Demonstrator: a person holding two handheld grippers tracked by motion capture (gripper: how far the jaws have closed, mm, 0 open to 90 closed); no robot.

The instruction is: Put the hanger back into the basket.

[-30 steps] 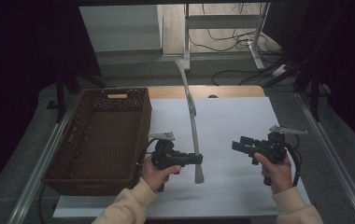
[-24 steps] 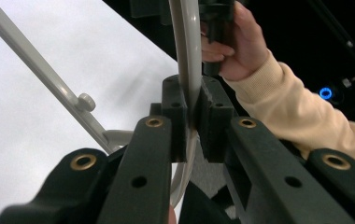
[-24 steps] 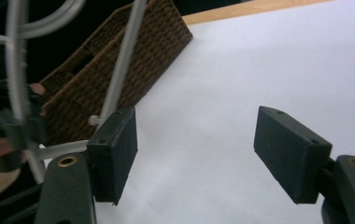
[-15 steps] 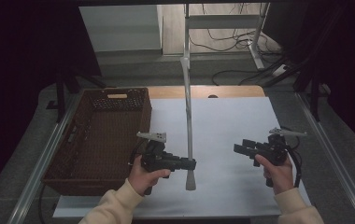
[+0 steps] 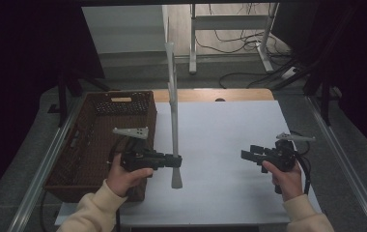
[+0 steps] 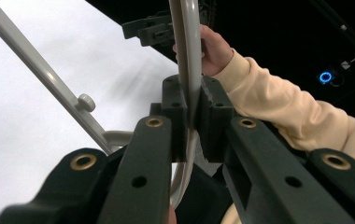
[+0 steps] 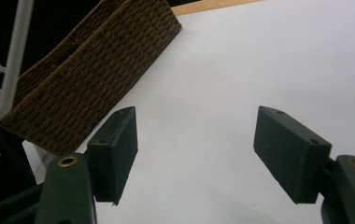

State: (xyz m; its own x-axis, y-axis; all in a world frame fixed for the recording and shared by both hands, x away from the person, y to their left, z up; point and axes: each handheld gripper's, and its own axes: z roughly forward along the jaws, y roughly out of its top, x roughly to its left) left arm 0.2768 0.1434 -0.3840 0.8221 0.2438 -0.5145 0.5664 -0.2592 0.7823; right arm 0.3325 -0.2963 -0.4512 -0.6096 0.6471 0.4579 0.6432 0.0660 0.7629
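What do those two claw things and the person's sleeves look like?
Both the left gripper and the right gripper are black, each topped by a grey three-cornered plate. A black cable trails from the right one. Brass-coloured rivets dot the fingers. The sleeves are cream.

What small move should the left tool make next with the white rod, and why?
Probably carry it sideways toward the basket. The left tool is shut on the white rod near its lower end, and the rod stands nearly upright above the table, beside the basket. The right tool is open, holding nothing.

My high view looks down the surface [image 5: 230,130]; both gripper views sit close, sharing the basket [image 5: 99,140] side.
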